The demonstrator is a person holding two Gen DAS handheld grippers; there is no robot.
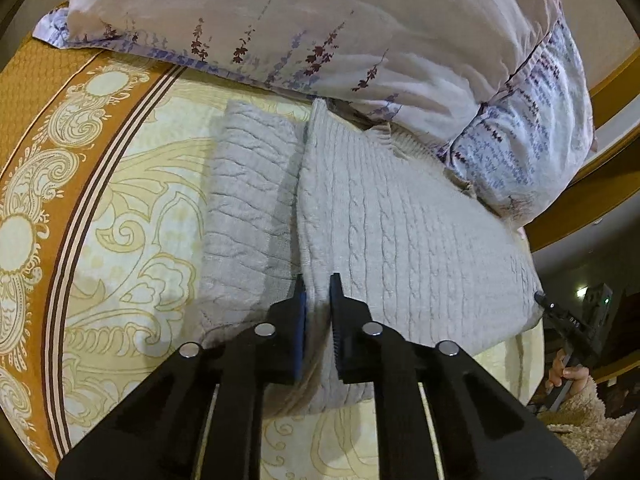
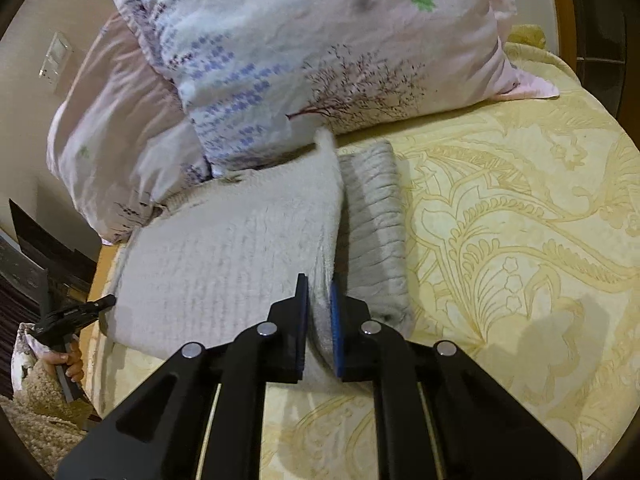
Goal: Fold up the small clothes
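Two claws are pinching one pale cable-knit sweater [image 1: 400, 232]: the left claw [image 1: 318, 300] is gripping its raised fold edge, and the right claw [image 2: 319, 300] is clamping another fold edge. It is lying on the yellow patterned bedspread [image 2: 500, 220], its far end touching floral pillows [image 1: 320, 20].

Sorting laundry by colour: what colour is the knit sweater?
Light grey cable-knit sweater, clearest in the left wrist view.

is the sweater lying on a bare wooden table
No, the knit sweater lies on a bed cover with a yellow floral pattern, its far end against a pillow.
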